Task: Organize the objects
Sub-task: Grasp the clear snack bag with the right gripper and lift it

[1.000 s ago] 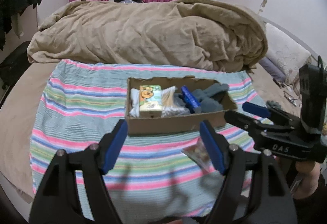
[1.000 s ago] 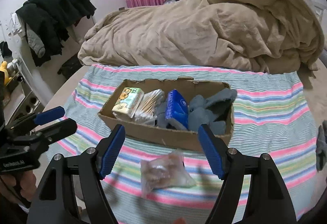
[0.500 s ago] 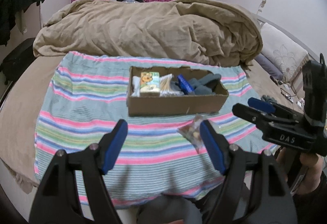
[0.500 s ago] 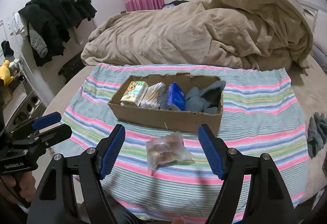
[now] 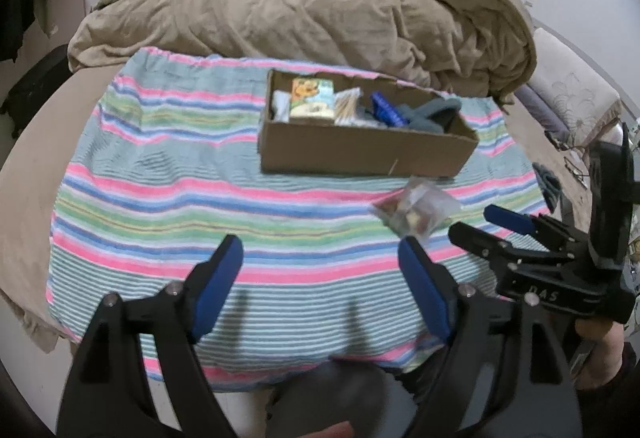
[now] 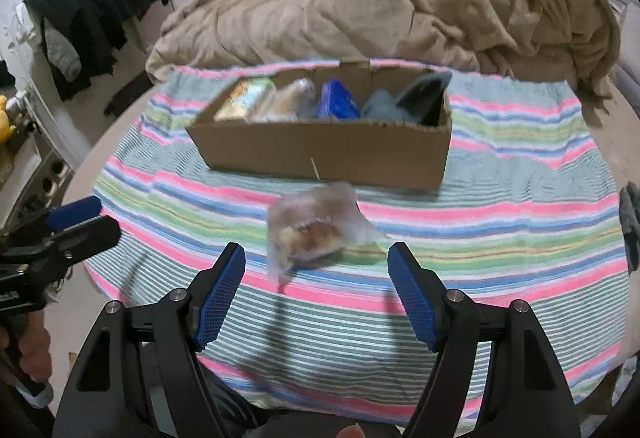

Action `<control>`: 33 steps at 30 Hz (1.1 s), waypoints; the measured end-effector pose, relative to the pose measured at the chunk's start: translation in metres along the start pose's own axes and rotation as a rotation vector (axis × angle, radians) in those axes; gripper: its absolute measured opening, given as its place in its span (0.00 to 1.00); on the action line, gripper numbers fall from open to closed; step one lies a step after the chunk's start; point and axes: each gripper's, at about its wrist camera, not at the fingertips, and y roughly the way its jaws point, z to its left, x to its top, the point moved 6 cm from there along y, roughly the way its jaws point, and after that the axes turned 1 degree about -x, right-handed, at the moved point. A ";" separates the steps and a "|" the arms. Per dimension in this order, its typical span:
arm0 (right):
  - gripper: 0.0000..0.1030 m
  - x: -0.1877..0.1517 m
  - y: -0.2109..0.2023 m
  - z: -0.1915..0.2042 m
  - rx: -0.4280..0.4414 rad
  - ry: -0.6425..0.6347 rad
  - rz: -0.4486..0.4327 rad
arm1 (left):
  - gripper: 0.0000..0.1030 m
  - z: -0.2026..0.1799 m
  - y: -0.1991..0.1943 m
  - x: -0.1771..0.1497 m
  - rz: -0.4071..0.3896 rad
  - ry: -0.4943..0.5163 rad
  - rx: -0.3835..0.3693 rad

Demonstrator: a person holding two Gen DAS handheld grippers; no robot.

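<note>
Objects are mostly sorted already, judging by what I see past my tongs: my right gripper (image 6: 316, 292) is spread wide with nothing in it, low in its frame, and my left gripper (image 5: 320, 286) is likewise released and empty. Just beyond the right fingers, centre frame, lies a clear plastic bag (image 6: 316, 230) of something brownish (contents too blurred to name) on the striped cloth (image 6: 500, 238), just in front of the cardboard box (image 6: 332, 150). That box, upper centre, already holds a printed packet (image 5: 312, 100), a blue pack (image 6: 336, 100) and grey fabric (image 6: 384, 104). I reckon the bag is all that's left.
</note>
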 end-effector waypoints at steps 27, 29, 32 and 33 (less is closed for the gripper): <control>0.57 0.011 0.068 0.001 0.041 0.071 0.106 | 0.79 0.024 0.030 -0.007 0.046 -0.027 -0.012; 0.57 0.011 0.060 -0.001 0.040 0.074 0.093 | 0.79 0.022 0.026 -0.005 0.038 -0.022 -0.010; 0.57 0.013 0.045 -0.002 0.042 0.077 0.070 | 0.79 0.017 0.020 -0.001 0.025 -0.014 -0.008; 0.57 0.015 0.038 -0.003 0.040 0.074 0.058 | 0.79 0.016 0.019 0.000 0.022 -0.012 -0.009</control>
